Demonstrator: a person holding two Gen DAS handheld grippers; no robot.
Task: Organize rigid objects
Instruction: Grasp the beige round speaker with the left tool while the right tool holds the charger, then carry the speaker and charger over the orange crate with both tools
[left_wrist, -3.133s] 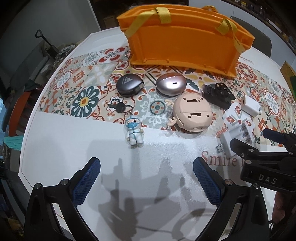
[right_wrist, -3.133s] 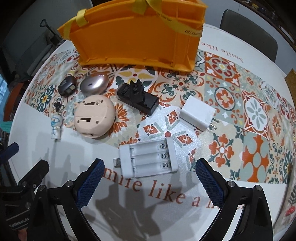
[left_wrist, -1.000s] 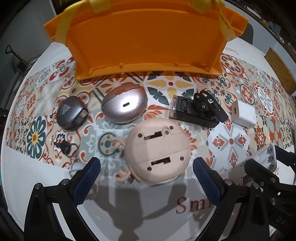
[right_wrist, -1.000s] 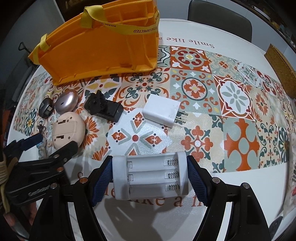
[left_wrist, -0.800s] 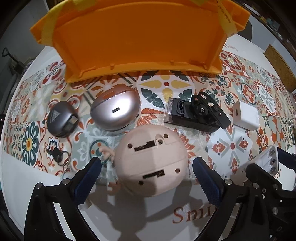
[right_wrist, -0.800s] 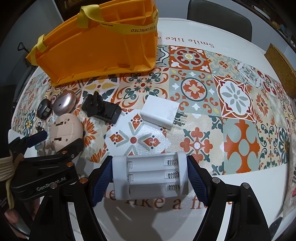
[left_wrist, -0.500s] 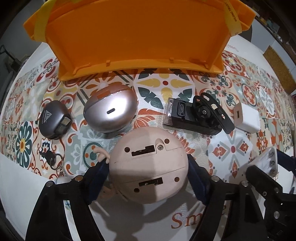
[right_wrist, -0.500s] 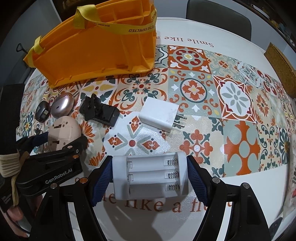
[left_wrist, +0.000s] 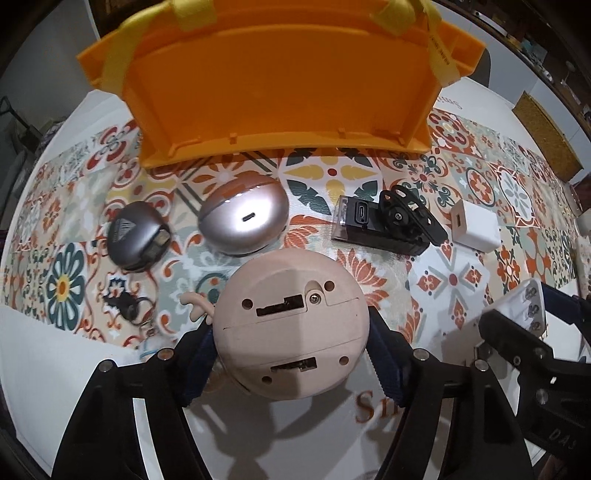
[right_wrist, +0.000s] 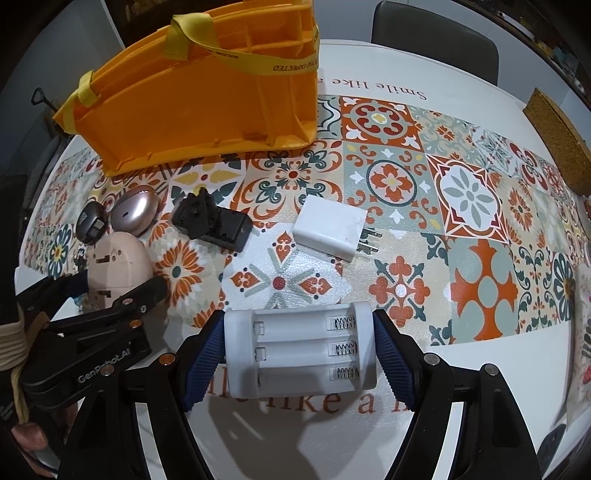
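Note:
My left gripper (left_wrist: 291, 354) is shut on a round pink toy (left_wrist: 291, 325) with its underside facing me, held just above the table; it also shows in the right wrist view (right_wrist: 118, 269). My right gripper (right_wrist: 299, 354) is shut on a white three-slot battery holder (right_wrist: 299, 354), held above the table's front; its end shows in the left wrist view (left_wrist: 524, 306). An orange caddy (left_wrist: 280, 88) with yellow straps stands at the back (right_wrist: 199, 107).
On the patterned tablecloth lie a dark grey earbud case (left_wrist: 135, 236), a rose-silver oval case (left_wrist: 242, 218), a black clip-on device (left_wrist: 384, 225), a white wall charger (right_wrist: 330, 227) and a key ring (left_wrist: 129, 314). A cork mat (right_wrist: 561, 136) lies far right.
My left gripper has closed on the pink toy and lifted it slightly. My right gripper keeps holding the battery holder and has barely moved.

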